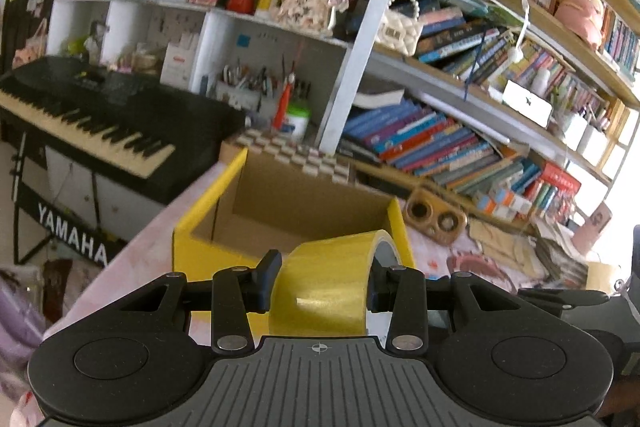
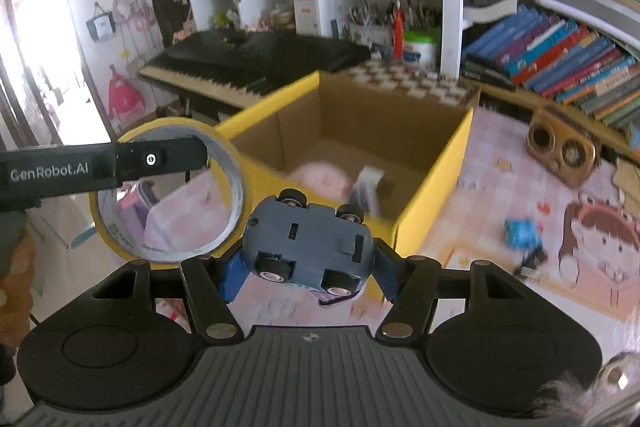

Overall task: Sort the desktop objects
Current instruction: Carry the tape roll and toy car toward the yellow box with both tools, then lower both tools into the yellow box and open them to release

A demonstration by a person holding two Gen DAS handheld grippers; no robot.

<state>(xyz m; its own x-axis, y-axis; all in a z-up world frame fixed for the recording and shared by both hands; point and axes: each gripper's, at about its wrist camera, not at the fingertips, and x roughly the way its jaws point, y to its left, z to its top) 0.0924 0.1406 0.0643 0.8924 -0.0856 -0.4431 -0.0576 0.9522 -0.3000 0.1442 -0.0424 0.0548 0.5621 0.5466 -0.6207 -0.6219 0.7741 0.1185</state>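
Left wrist view: the left hand-held gripper (image 1: 320, 287) clamps a yellow tape roll (image 1: 320, 291) at lower centre, before the yellow cardboard box (image 1: 208, 223); released early, it could roll off the table (image 1: 132, 259).

Right wrist view: the right hand-held gripper (image 2: 306, 275) pinches an upturned blue toy car (image 2: 308, 247) at lower centre, short of the box; its rounded body could slip.

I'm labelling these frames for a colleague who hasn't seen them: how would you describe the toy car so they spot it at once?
Find the yellow cardboard box on the pink desk. Just in front of it, the right gripper clamps a small blue-grey toy car, belly-up with four wheels showing. Its neighbour, the yellow tape roll, is a hollow ring in the left gripper.
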